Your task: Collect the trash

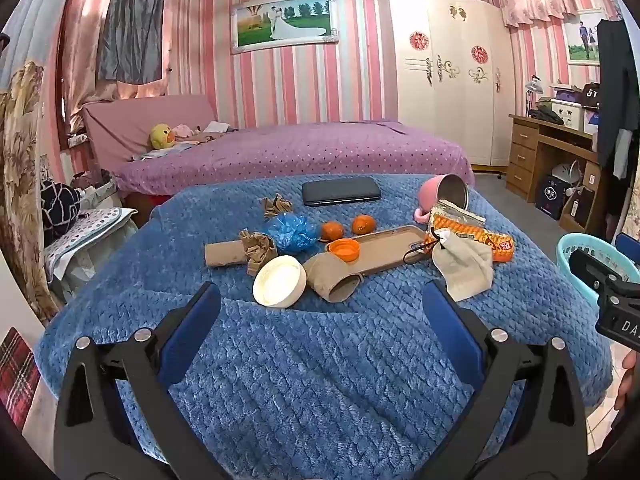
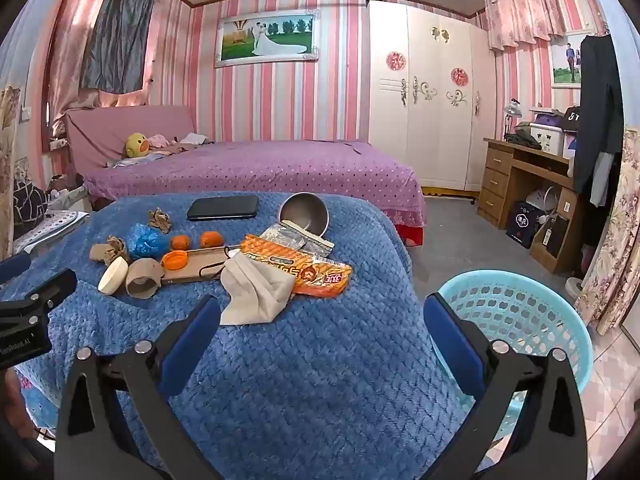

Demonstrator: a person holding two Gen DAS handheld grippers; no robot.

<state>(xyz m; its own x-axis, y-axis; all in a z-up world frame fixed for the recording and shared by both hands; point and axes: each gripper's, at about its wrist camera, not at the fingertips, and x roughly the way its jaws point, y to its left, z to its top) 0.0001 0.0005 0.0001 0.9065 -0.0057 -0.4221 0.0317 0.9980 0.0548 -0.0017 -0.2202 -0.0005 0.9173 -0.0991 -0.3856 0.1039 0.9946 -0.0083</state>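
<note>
We held our left gripper (image 1: 322,300) and right gripper (image 2: 322,312) wide apart and empty above the quilted blue blanket (image 1: 320,360), short of the white round plastic lid (image 1: 279,282) and the light-blue perforated plastic basket (image 2: 520,312).

A black phone (image 1: 341,191) is being shown lying flat on the blue blanket (image 1: 320,360), with two oranges (image 1: 348,227) sitting just nearer and a pink steel-lined mug (image 1: 444,194) tipped on its side to the right. A yellow duck plush (image 1: 162,136) is being propped on the purple bed (image 1: 304,152) behind, beside the white wardrobe (image 1: 444,72) and wooden desk (image 1: 548,148).
</note>
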